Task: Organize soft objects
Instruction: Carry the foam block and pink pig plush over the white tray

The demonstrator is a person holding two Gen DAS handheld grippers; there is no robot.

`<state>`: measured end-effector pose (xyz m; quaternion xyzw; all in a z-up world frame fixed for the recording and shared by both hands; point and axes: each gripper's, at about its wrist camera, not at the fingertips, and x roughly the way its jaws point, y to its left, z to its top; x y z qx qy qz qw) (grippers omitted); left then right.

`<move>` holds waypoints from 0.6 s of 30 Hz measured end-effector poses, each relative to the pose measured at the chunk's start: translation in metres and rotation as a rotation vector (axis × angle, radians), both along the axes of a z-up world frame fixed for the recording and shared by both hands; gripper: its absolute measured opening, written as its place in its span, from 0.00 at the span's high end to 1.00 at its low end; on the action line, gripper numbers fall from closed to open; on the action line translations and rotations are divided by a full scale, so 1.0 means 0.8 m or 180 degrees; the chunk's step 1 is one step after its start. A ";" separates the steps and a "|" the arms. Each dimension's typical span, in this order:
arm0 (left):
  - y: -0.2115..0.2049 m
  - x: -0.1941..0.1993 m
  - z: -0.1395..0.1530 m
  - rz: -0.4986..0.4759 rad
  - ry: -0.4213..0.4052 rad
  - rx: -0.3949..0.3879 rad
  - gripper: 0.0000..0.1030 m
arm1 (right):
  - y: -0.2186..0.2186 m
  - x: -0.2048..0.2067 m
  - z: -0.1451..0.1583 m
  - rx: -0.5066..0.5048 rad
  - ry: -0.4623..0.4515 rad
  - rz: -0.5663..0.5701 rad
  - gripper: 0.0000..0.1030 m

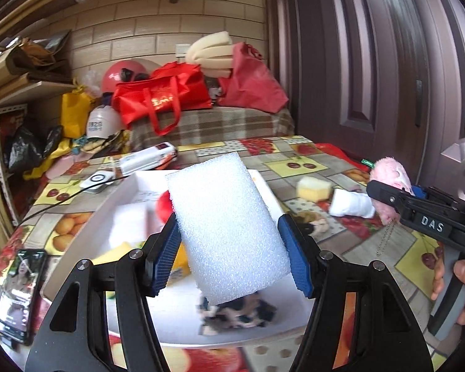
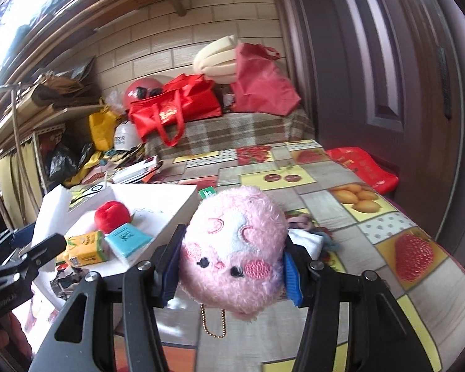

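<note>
Right up against my left lens, the white foam block [image 1: 229, 232] fills the view, held between the 2 blue pads of my left tool [image 1: 229, 248]. The jaws stand wide because the block is broad, and both pads look pressed onto its sides. It hangs tilted above the white tray [image 1: 282, 328], over a patchy black-and-white cloth piece [image 1: 237, 313] lying in there.

I'd call this foam feather-light and springy. It will squash under pressure and bounce back, so a gentle squeeze across the flat sides, low on the block as I have it, looks enough. Squeeze harder and it only dents.

Over on my right tool [image 2: 232, 266], the pink plush toy [image 2: 234, 248] sits face-up between the pads, jaws closed in on its sides, a bead chain [image 2: 214, 325] dangling below. It is held above the desk [image 2: 387, 217], just beside the tray's edge. Plush is light and floppy, with slippery fur, so the fat middle of the body is the place to pinch, not the chain.

Already in the tray are a red plush ball [image 2: 112, 215], a yellow pack [image 2: 85, 248] and a teal-topped pack [image 2: 128, 240]. Out on the desk wait a yellow sponge [image 1: 313, 188] and a white rolled cloth [image 1: 352, 206], both soft and easy to crush.
</note>
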<state>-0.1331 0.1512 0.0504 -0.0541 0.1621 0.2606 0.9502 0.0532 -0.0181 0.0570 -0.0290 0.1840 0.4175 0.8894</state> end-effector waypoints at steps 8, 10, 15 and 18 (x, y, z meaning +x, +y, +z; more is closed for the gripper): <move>0.028 -0.019 -0.003 0.0232 -0.0011 -0.0051 0.38 | 0.032 -0.024 0.000 -0.0073 -0.0085 0.0250 0.47; 0.035 -0.022 -0.003 0.0283 -0.0010 -0.0068 0.38 | 0.041 -0.028 0.000 -0.0080 -0.0099 0.0318 0.47; 0.051 -0.025 -0.005 0.0368 0.0030 -0.0072 0.38 | 0.068 -0.043 0.000 -0.0152 -0.0169 0.0492 0.47; 0.063 -0.027 -0.007 0.0434 0.0059 -0.0093 0.38 | 0.085 -0.047 -0.001 -0.0189 -0.0170 0.0582 0.47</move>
